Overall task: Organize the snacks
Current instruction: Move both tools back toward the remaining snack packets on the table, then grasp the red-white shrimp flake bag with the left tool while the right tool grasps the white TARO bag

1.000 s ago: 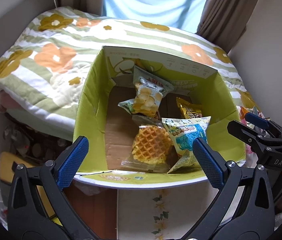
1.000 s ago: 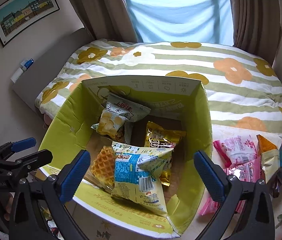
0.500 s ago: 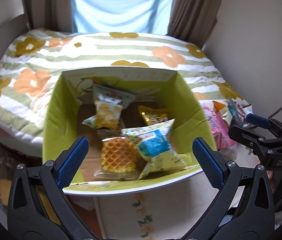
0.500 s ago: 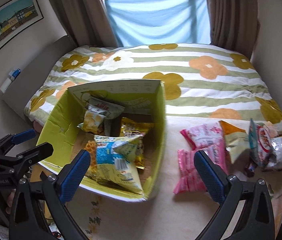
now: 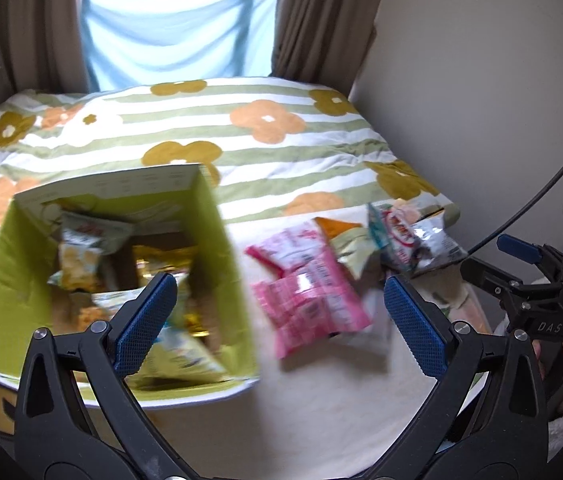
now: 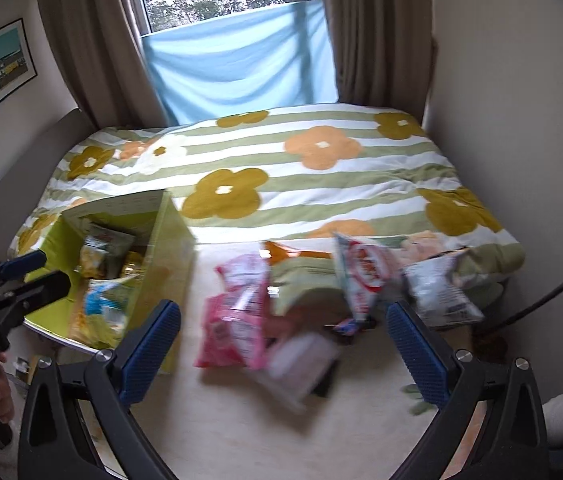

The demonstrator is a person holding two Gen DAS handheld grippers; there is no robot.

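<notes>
1. The pink packet lies on the table, right of the green box, long axis running away from the cameras.
2. The right gripper, jaws wide and empty, is directly before it, likely nearer.
3. The left gripper is empty and spread too.

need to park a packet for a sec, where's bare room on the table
Bare tabletop in front of the pink packets, between the green box and the near edge. Crowded behind: the packets pile up against the floral quilt.
</notes>
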